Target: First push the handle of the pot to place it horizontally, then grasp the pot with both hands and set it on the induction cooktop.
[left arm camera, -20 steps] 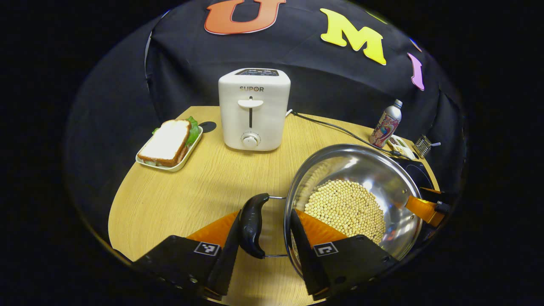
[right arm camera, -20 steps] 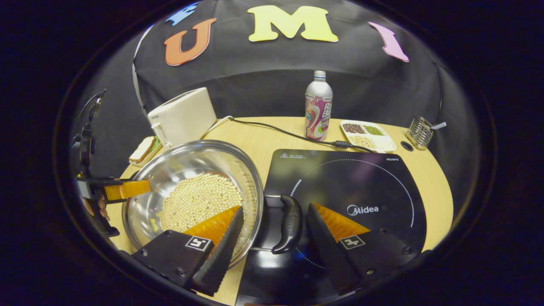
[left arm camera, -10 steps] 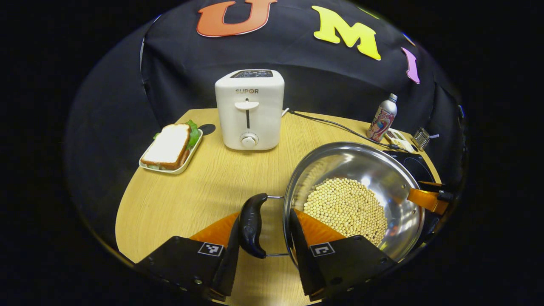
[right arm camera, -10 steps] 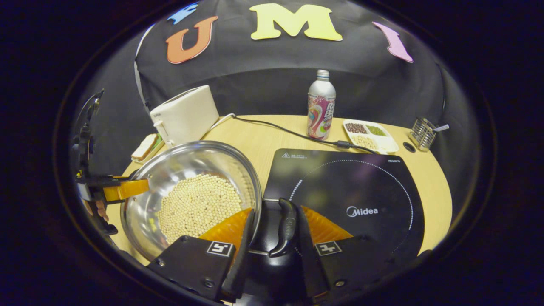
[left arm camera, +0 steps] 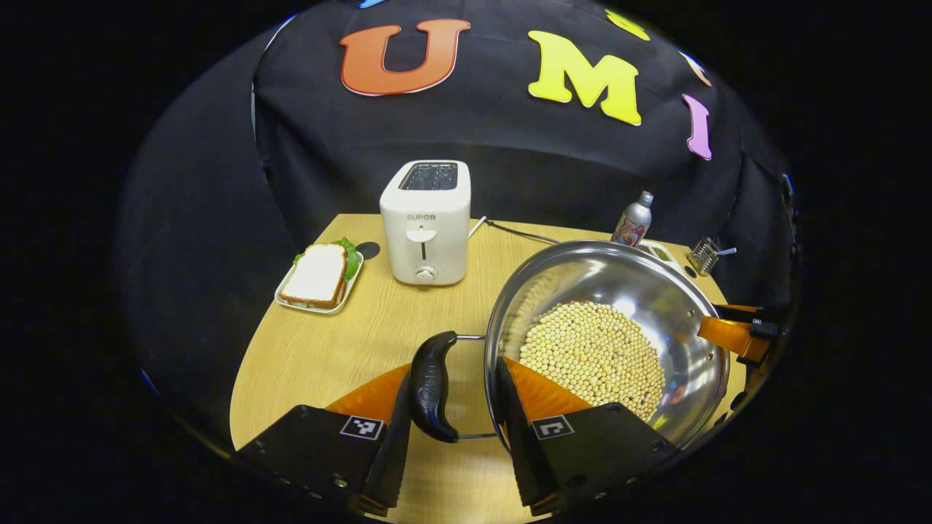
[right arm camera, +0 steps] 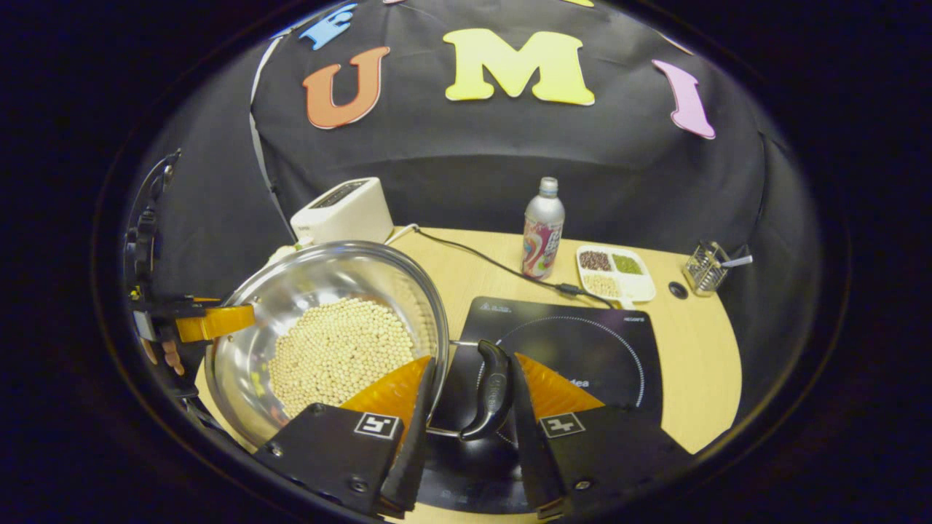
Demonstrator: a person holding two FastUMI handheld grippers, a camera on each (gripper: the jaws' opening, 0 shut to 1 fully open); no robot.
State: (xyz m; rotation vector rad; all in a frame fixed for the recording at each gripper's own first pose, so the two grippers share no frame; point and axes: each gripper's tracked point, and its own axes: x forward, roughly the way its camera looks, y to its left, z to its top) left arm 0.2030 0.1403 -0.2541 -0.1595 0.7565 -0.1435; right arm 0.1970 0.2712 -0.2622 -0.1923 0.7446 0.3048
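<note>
A steel pot (left arm camera: 619, 284) half full of pale beans hangs above the wooden table, carried between both grippers. My left gripper (left arm camera: 451, 371) is shut across the pot's black side handle (left arm camera: 432, 386) and rim, with one finger outside the handle and the other inside the wall. My right gripper (right arm camera: 470, 364) is shut the same way on the opposite black handle (right arm camera: 494, 389) of the pot (right arm camera: 328, 284). The black induction cooktop (right arm camera: 590, 349) lies below and to the right of the pot. The right gripper (left arm camera: 735, 338) also shows past the far rim.
A white toaster (left arm camera: 426, 222) and a sandwich tray (left arm camera: 318, 276) sit at the table's far left. A bottle (right arm camera: 542, 229), a divided dish of beans (right arm camera: 615, 273), a wire holder (right arm camera: 710, 266) and a black cable (right arm camera: 495, 266) stand behind the cooktop.
The right gripper closed on its handle, then both grippers rose with the pot: the table, toaster and cooktop look smaller and farther below now.
</note>
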